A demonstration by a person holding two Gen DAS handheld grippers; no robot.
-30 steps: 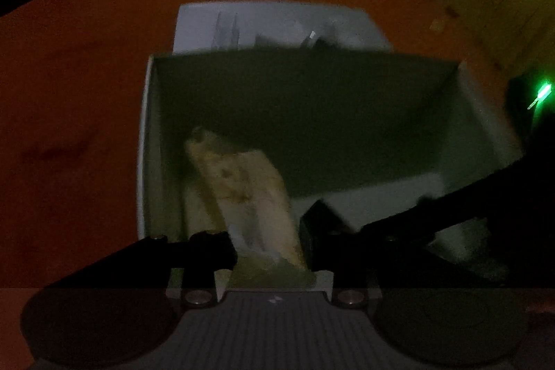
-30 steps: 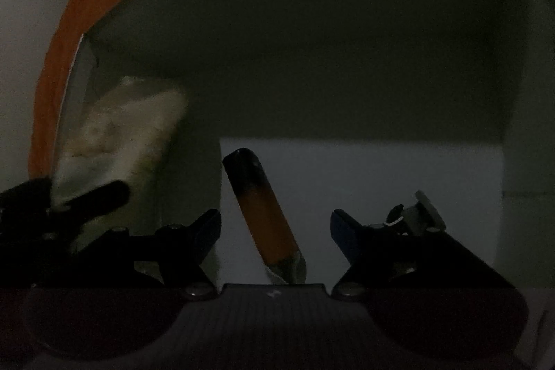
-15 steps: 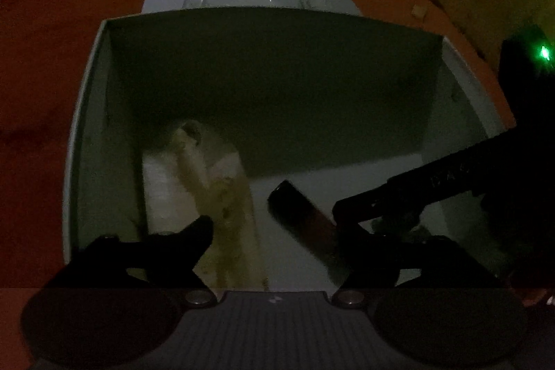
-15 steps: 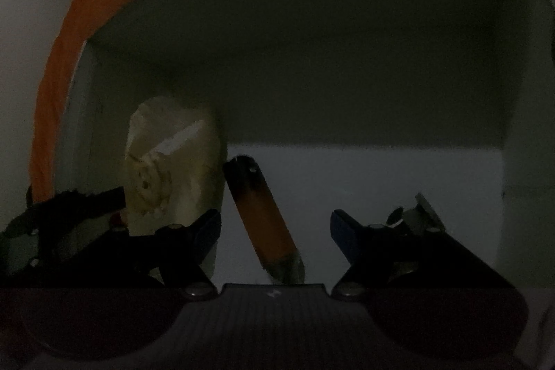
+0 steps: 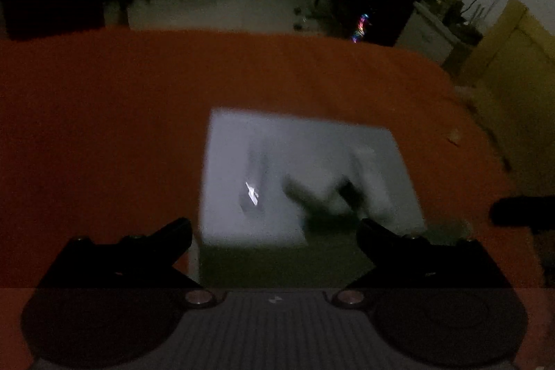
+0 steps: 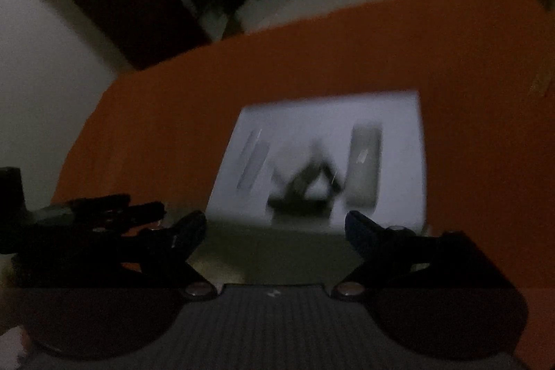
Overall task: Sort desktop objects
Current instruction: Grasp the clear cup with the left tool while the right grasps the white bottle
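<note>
**Both grippers over the box edge, nothing in them**

Dim room, both views blurred. I note only what reads clearly.

My left gripper [image 5: 274, 233] has its fingers spread wide, with nothing between them. My right gripper [image 6: 275, 226] is the same: fingers well apart, nothing held.

Below both, at the near edge of each view, is the grey-green wall of the box [image 5: 263, 260], just under the fingertips. I cannot see inside it from here.

Beyond the box lies a white sheet [image 5: 312, 134] on the orange table [image 5: 104, 113]. The sheet touches or sits just behind the box; I cannot tell which.

On the sheet, three things remain:
- A slim grey bar [image 5: 252, 188] on the left side, with a bright glint on it. In the right view it shows as a slanted grey strip [image 6: 253, 160].
- A dark forked thing [image 6: 305, 186] in the middle, near the sheet's front edge. Too blurred to name.
- A pale rounded slab [image 6: 364, 162] on the right side, standing apart from the bar, close beside the dark thing.

In the right view my left gripper shows at the far left, dark, just beside my own left finger. In the left view a dark tip [image 5: 520, 210] pokes in at the right edge, likely part of my right gripper.
</note>
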